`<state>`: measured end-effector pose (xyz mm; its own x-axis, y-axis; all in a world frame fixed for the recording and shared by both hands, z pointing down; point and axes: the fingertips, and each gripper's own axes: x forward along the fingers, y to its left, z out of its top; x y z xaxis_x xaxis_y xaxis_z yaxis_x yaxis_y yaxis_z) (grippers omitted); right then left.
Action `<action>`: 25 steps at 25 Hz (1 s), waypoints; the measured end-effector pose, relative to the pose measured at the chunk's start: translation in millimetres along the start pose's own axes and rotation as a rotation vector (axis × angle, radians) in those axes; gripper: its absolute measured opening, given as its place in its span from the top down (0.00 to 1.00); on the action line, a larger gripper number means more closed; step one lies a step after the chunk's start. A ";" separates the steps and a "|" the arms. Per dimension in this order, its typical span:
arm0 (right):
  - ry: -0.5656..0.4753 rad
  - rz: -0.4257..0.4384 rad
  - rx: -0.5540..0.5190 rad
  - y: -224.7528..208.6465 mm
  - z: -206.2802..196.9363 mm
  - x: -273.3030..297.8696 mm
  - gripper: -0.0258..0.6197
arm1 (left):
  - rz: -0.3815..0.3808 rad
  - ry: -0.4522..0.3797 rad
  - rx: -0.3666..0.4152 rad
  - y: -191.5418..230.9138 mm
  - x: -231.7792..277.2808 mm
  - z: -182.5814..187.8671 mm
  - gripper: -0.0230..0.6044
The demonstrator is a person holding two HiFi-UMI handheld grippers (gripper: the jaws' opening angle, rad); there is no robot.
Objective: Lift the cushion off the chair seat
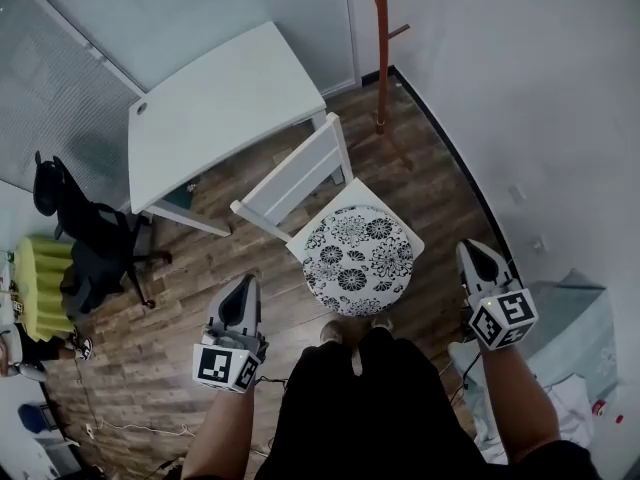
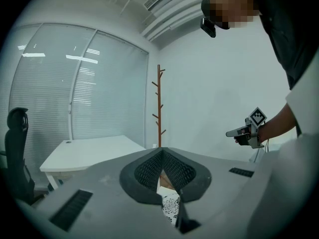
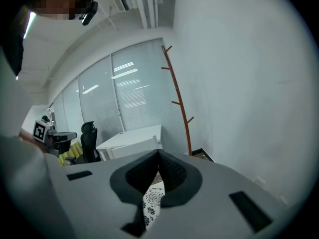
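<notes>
Just below the middle of the head view, the cushion [image 1: 358,259] lies flat on the seat of a white chair [image 1: 300,173]. It is a round pad, so no side reads as its long axis. Its cloth is white with a black flower print, and it covers most of the square seat. The chair's slatted back stands at the cushion's upper left, toward the smooth white desk [image 1: 215,108]. Brown wooden planks make up the floor [image 1: 230,268]. A thin reddish-brown coat stand [image 1: 381,48] rises at the top of the frame.

The left gripper [image 1: 243,280] hangs at the cushion's lower left, its claw pressed together on nothing. The right gripper [image 1: 470,250] sits to the cushion's right, likewise closed and empty. Neither touches the cushion.
</notes>
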<state>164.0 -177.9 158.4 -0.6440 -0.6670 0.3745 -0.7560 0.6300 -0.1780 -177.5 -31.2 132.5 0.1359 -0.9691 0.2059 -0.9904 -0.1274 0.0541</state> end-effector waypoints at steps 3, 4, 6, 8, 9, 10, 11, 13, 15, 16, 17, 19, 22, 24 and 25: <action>0.001 -0.011 0.008 -4.5 -1.4 10.4 0.95 | -0.023 0.015 0.007 -1.6 8.2 -6.6 0.96; 0.004 -0.014 0.006 -4.9 -2.9 14.1 0.95 | -0.028 0.017 0.005 0.1 11.0 -9.3 0.96; 0.016 -0.025 0.002 -6.0 -7.8 21.4 0.95 | -0.038 0.023 -0.006 4.6 16.6 -17.2 0.96; 0.028 -0.042 0.005 -5.8 -13.4 28.3 0.95 | -0.055 0.035 -0.014 9.7 22.6 -27.6 0.96; 0.033 -0.049 0.008 -4.6 -16.2 31.9 0.95 | -0.064 0.043 -0.017 12.9 25.8 -33.2 0.96; 0.037 -0.055 0.010 -2.8 -19.1 35.9 0.95 | -0.072 0.050 -0.019 16.4 29.1 -38.8 0.96; 0.040 -0.058 0.012 -0.9 -22.5 40.4 0.95 | -0.079 0.056 -0.021 20.2 32.4 -44.5 0.96; 0.048 -0.064 0.014 2.1 -32.0 50.6 0.95 | -0.088 0.068 -0.027 27.6 39.2 -57.1 0.96; 0.060 -0.072 0.018 2.8 -44.7 60.2 0.95 | -0.096 0.080 -0.034 32.7 45.2 -71.1 0.96; 0.066 -0.077 0.021 2.5 -51.0 64.5 0.95 | -0.101 0.085 -0.037 34.3 47.9 -78.3 0.96; 0.070 -0.082 0.024 2.0 -56.9 68.5 0.95 | -0.106 0.091 -0.039 35.7 50.6 -85.5 0.96; 0.077 -0.091 0.026 0.6 -67.9 76.5 0.95 | -0.113 0.101 -0.039 38.3 56.8 -99.2 0.96; 0.091 -0.103 0.022 -1.8 -85.3 86.7 0.95 | -0.130 0.116 -0.033 39.2 66.2 -118.3 0.96; 0.101 -0.109 0.022 -4.9 -96.8 92.0 0.95 | -0.148 0.126 -0.032 37.0 72.0 -132.0 0.96; 0.106 -0.110 0.024 -6.3 -102.6 94.2 0.95 | -0.154 0.132 -0.034 36.1 74.4 -139.7 0.96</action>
<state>120.1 -203.9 288.2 -0.5421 -0.6850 0.4867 -0.8247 0.5449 -0.1517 -199.4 -78.4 286.2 0.2901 -0.9023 0.3187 -0.9565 -0.2624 0.1277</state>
